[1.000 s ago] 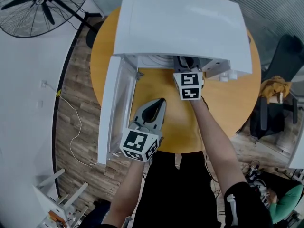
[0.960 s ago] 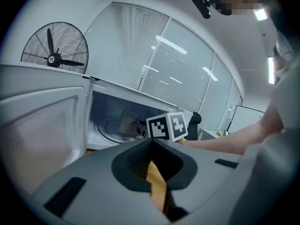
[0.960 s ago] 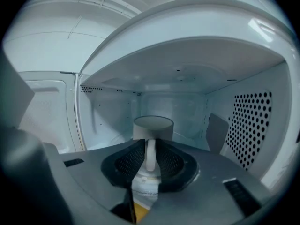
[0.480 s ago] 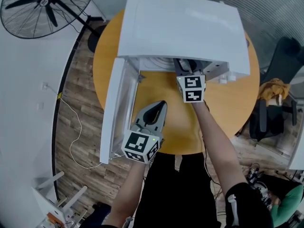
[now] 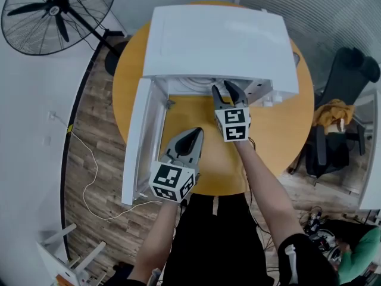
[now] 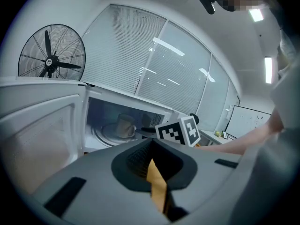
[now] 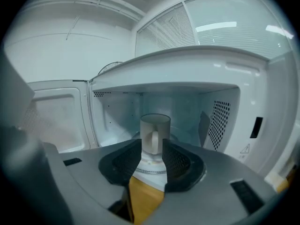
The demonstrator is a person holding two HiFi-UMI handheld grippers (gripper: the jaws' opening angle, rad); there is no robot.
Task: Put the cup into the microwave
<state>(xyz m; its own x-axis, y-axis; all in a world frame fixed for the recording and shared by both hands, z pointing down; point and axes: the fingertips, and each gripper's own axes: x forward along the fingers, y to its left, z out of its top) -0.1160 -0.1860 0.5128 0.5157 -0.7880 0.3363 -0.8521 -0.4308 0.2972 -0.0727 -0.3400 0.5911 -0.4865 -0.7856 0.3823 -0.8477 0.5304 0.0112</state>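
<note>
A pale cup [image 7: 154,136] stands upright on the turntable inside the white microwave [image 5: 220,40], handle turned toward me; it also shows in the left gripper view [image 6: 124,125]. My right gripper [image 5: 228,92] hovers just outside the oven's mouth. Its jaws are apart and closing, and the cup sits well beyond the tips [image 7: 152,154], untouched. My left gripper [image 5: 194,134] rests lower over the table, next to the open door [image 5: 140,136], its jaws together on nothing [image 6: 151,146].
The microwave sits on a round yellow table [image 5: 280,130], its door swung out to the left. A standing fan [image 5: 56,11] is at the back left, a black chair [image 5: 339,130] with a yellow cloth at the right. A cable lies on the wood floor.
The right gripper has backed out of the microwave toward me, so both its jaws now show in front of the opening. The left gripper has stayed put.
</note>
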